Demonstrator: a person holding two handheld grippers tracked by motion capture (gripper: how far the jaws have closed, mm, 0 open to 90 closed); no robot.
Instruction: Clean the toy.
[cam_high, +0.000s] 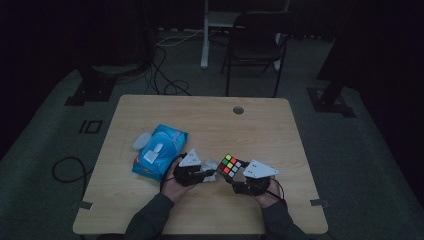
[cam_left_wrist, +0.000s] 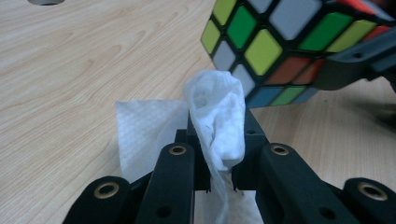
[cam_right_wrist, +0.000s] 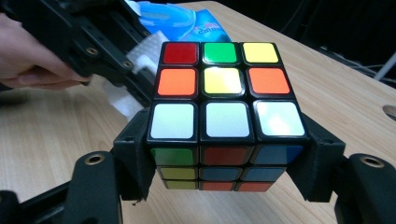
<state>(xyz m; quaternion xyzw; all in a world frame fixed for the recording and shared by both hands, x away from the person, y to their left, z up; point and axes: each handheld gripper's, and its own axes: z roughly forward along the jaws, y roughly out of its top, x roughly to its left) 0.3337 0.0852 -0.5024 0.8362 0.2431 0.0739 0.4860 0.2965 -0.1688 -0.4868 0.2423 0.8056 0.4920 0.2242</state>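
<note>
A scrambled puzzle cube (cam_high: 230, 165) (cam_right_wrist: 222, 112) is held just above the table, clamped between the jaws of my right gripper (cam_high: 239, 176) (cam_right_wrist: 224, 154). My left gripper (cam_high: 206, 172) (cam_left_wrist: 219, 163) is shut on a crumpled white wet wipe (cam_left_wrist: 217, 121) (cam_high: 210, 165), whose bunched end points at the cube's side (cam_left_wrist: 266, 42) and sits very close to it. In the right gripper view the left gripper (cam_right_wrist: 100, 51) and its wipe (cam_right_wrist: 142, 53) lie just behind the cube's left edge.
A blue pack of wet wipes (cam_high: 160, 151) (cam_right_wrist: 187, 21) lies left of the grippers, with a pale oval object (cam_high: 141, 141) beside it. A cable hole (cam_high: 238, 110) sits near the table's far edge. A chair (cam_high: 255, 40) stands beyond the wooden table (cam_high: 280, 135).
</note>
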